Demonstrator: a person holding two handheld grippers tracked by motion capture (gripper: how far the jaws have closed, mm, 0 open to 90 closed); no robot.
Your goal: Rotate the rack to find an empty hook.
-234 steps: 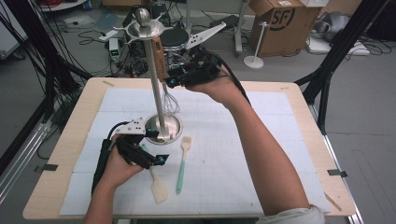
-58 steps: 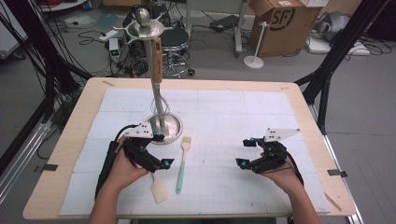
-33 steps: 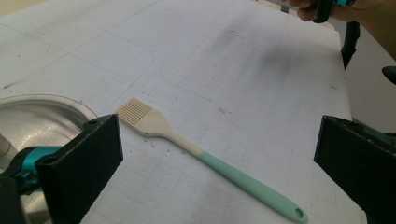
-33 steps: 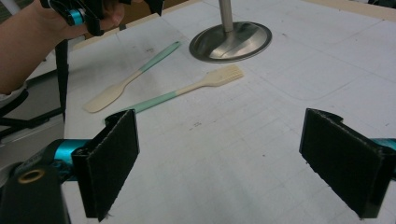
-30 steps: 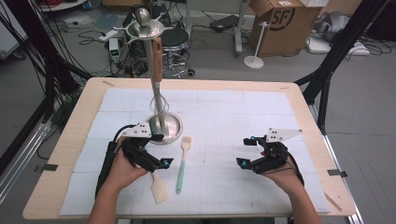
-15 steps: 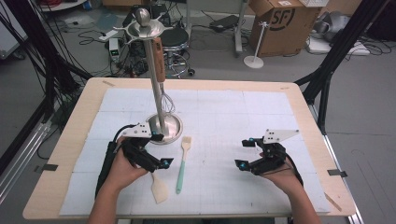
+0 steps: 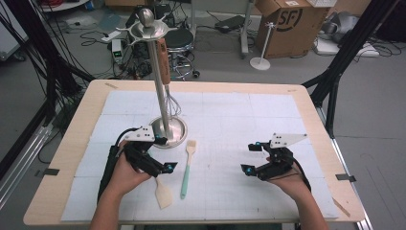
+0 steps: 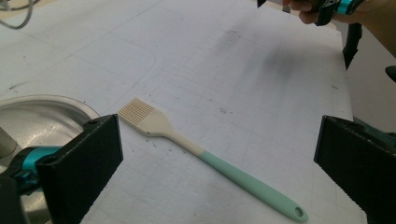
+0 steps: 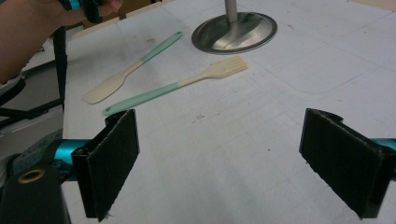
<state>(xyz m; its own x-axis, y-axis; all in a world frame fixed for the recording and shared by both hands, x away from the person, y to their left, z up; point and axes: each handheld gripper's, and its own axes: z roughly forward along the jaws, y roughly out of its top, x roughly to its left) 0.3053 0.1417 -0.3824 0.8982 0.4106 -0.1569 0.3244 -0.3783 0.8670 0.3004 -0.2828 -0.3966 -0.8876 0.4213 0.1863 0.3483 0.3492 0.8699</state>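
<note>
On the counter [image 7: 225, 120], the stand [image 7: 165, 129] rises just beyond the left hand-held gripper [image 7: 155, 165], jaws apart. Ahead of it lies the brush [image 8: 201, 154]: likely light, stiff-handled, soft-bristled; grasp the teal handle mid-length. The right hand-held gripper [image 7: 256, 160] also gapes.

My black left hand-held gripper [image 7: 162, 160] sits at eight o'clock, my black right hand-held gripper [image 7: 250, 158] at four; both jaws spread wide.

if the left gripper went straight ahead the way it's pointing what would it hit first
Most likely the pastry brush: it lies on the mat between the left gripper's open jaws, just ahead. Depth is unclear, so a level push might pass over it.
</note>
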